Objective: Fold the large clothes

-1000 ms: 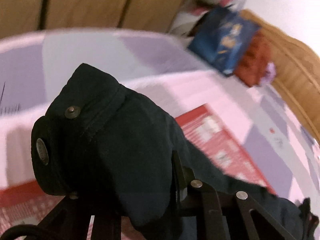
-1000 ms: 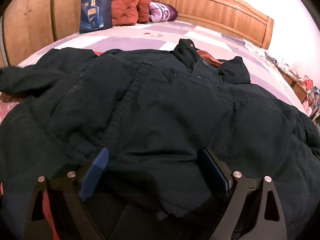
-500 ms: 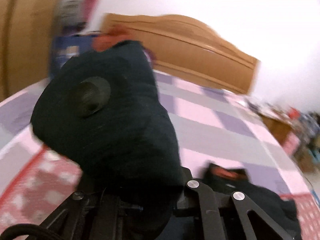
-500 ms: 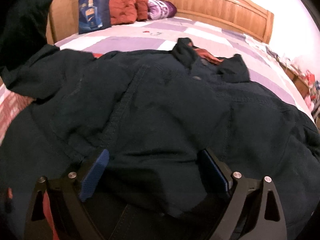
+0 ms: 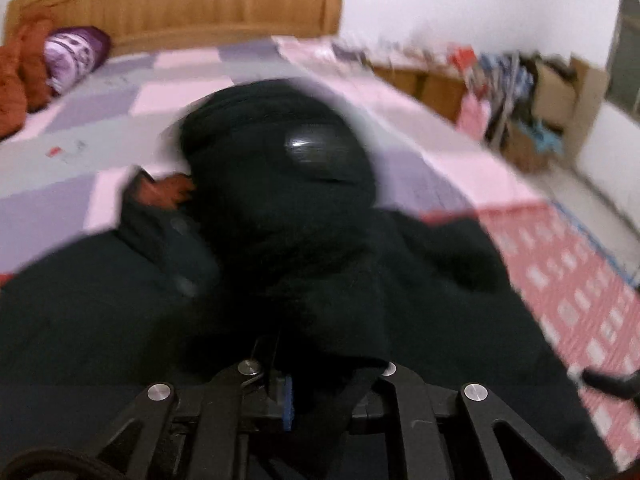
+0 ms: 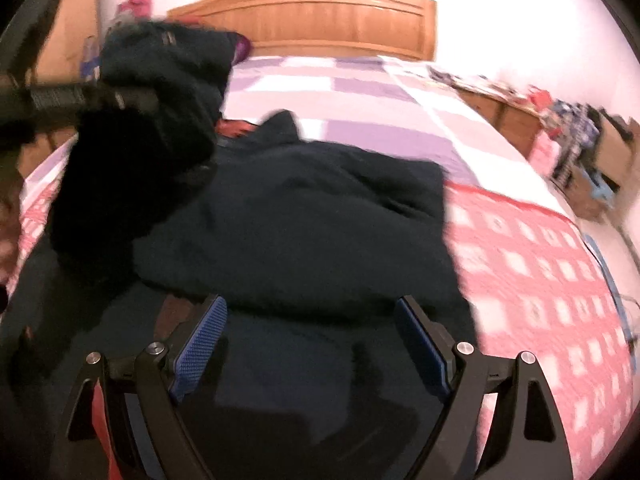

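Note:
A large dark navy jacket [image 6: 304, 224] lies spread on the bed, its collar toward the headboard. My left gripper [image 5: 296, 384] is shut on the jacket's sleeve cuff [image 5: 288, 184], which has a dark round button and hangs in the air over the jacket's body. The same lifted sleeve [image 6: 160, 92] shows at the upper left of the right wrist view. My right gripper [image 6: 312, 344] is open, low over the jacket's lower part, with the blue pads [image 6: 200, 344] apart and nothing between them.
The bed has a pink and purple checked cover [image 6: 360, 92] and a red patterned blanket [image 6: 540, 264] at the right. A wooden headboard [image 6: 320, 24] stands at the far end. Orange clothes and a purple pillow [image 5: 72, 56] lie there. Boxes and clutter [image 5: 532, 100] line the right wall.
My left gripper has swung the held sleeve up from the left side and across over the jacket's body. My right gripper has shifted to the right and stays open.

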The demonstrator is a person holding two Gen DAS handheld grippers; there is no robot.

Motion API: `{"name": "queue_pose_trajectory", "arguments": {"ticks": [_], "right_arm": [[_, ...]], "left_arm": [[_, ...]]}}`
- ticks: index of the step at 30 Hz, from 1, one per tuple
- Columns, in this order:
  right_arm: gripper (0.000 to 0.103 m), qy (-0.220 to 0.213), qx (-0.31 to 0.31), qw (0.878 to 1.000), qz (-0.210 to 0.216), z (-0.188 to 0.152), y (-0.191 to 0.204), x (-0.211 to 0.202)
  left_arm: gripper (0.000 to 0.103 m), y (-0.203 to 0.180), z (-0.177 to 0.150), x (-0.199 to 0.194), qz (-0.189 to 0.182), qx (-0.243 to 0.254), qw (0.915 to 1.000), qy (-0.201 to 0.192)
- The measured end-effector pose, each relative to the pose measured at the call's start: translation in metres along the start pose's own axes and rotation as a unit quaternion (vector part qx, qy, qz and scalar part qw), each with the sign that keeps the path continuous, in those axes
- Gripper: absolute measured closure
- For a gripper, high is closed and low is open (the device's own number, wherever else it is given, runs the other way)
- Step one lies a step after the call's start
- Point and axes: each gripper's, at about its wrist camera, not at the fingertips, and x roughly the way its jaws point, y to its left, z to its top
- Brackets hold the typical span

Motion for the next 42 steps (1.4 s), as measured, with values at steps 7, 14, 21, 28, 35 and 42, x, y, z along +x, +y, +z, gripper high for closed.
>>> {"name": "queue_pose_trajectory", "arguments": {"ticks": [7, 14, 21, 28, 35, 42], "right_arm": [[0.015, 0.033, 0.053, 0.998, -0.029, -0.041, -0.058, -0.017], [0.015, 0.052, 0.111, 0.992, -0.026, -0.051, -0.075, -0.015], [0.014, 0.018, 0.098, 0.995, -0.02, -0.013, -0.059, -0.022], [0.014, 0.013, 0.123, 0.992, 0.037, 0.026, -0.039, -0.012], [0.014, 0.009, 0.08, 0.995, 0.066, 0.074, 0.013, 0.017], [0.015, 0.108, 0.075, 0.99, 0.057, 0.08, 0.039, 0.092]], "left_arm": [[0.09, -0.016, -0.01, 0.017, 0.023, 0.02, 0.9995, 0.007], [0.03, -0.061, -0.025, 0.03, -0.012, 0.059, 0.998, 0.018], [0.028, -0.072, -0.039, -0.002, -0.066, 0.064, 0.9957, 0.016], [0.022, -0.009, -0.048, -0.067, 0.026, 0.01, 0.999, -0.036], [0.016, 0.107, -0.039, -0.071, 0.208, -0.035, 0.9769, -0.032], [0.013, 0.196, -0.071, -0.01, 0.229, -0.127, 0.9605, 0.095]]}}
